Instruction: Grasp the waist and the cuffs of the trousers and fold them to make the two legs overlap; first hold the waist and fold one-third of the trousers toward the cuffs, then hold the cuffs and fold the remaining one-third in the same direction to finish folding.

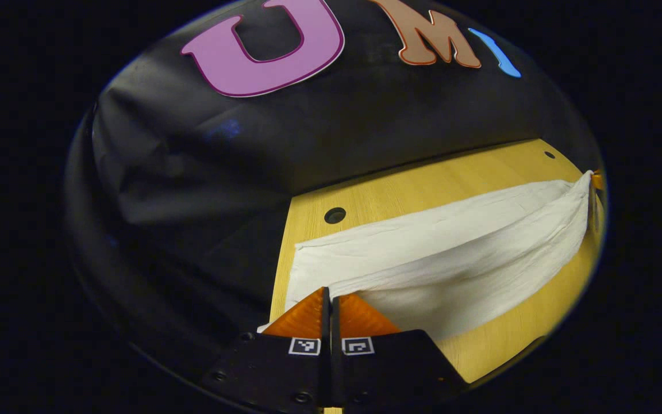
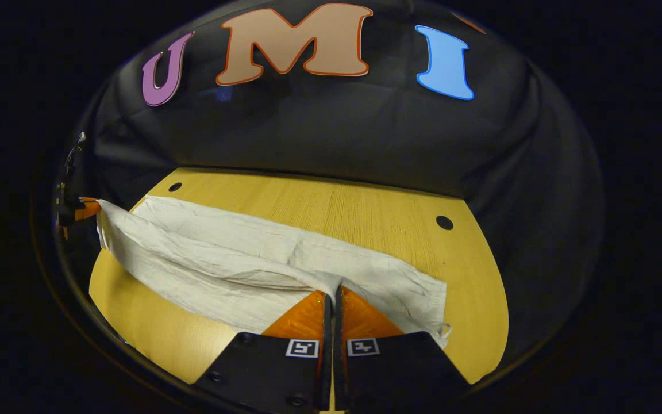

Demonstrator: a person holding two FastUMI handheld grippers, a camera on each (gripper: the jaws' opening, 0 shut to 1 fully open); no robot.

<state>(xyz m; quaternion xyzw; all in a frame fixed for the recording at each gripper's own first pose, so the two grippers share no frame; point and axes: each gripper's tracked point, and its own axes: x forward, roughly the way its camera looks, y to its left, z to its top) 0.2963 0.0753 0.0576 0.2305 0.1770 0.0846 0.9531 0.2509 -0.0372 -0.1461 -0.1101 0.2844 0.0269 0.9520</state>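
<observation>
Trousers (image 2: 239,259) stretch across a yellow wooden table (image 2: 365,213) — left gripper (image 1: 331,299) and right gripper (image 2: 334,296) each clamped on the cloth — before the booth's black wall (image 2: 337,132).

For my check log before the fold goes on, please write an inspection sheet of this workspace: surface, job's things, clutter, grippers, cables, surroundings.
Surface: wooden table with round holes near its corners.
Job's things: white trousers stretched lengthwise over the table, wrinkled; the near edge is lifted at both ends and sags between them, the far layer lies flat.
Clutter: nothing seen.
Grippers: left gripper has its fingers closed on one end of the trousers; right gripper has its fingers closed on the other end, where a thin drawstring hangs out.
Cables: nothing seen.
Surroundings: black cloth wall behind the table, dark at the sides.
</observation>
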